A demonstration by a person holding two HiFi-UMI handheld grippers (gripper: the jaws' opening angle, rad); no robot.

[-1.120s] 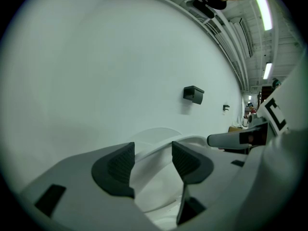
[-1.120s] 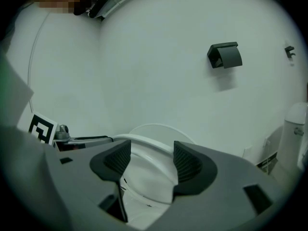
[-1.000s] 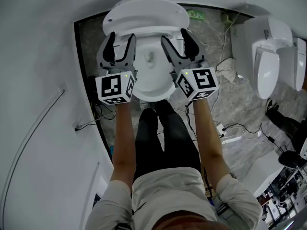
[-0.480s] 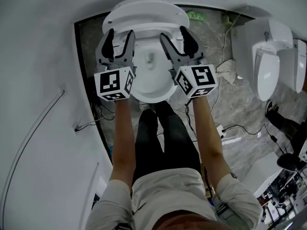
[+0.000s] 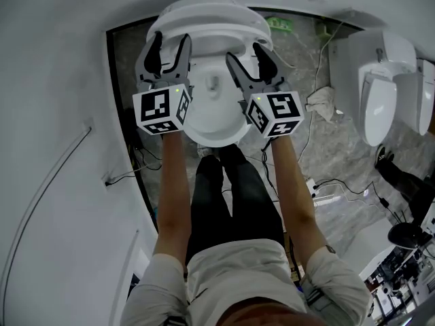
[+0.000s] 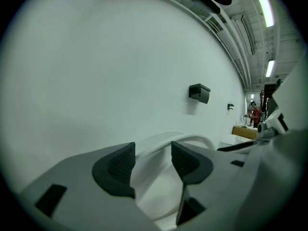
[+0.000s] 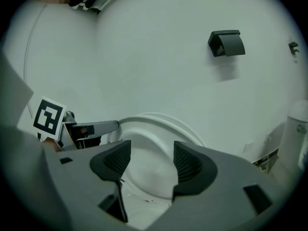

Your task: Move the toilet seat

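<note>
A white toilet stands against the wall, its bowl [image 5: 212, 114] open below me. The seat and lid [image 5: 204, 17] are tipped up against the wall. My left gripper [image 5: 171, 43] hovers over the bowl's left rim, close to the raised seat [image 6: 161, 142], jaws open and empty. My right gripper [image 5: 246, 53] is over the right rim, also open with nothing between its pads. Through its jaws [image 7: 147, 160] I see the raised seat ring [image 7: 159, 129] and the inside of the bowl. I cannot tell whether either gripper touches the seat.
A white wall rises on the left, with a black box [image 7: 226, 43] mounted on it. More white toilets [image 5: 380, 87] stand at the right on the marble floor, with a rag [image 5: 319, 104] and cables near them. My legs [image 5: 228, 195] are right in front of the bowl.
Both grippers have crept forward toward the raised seat, the left one more. Their jaws stay open.
</note>
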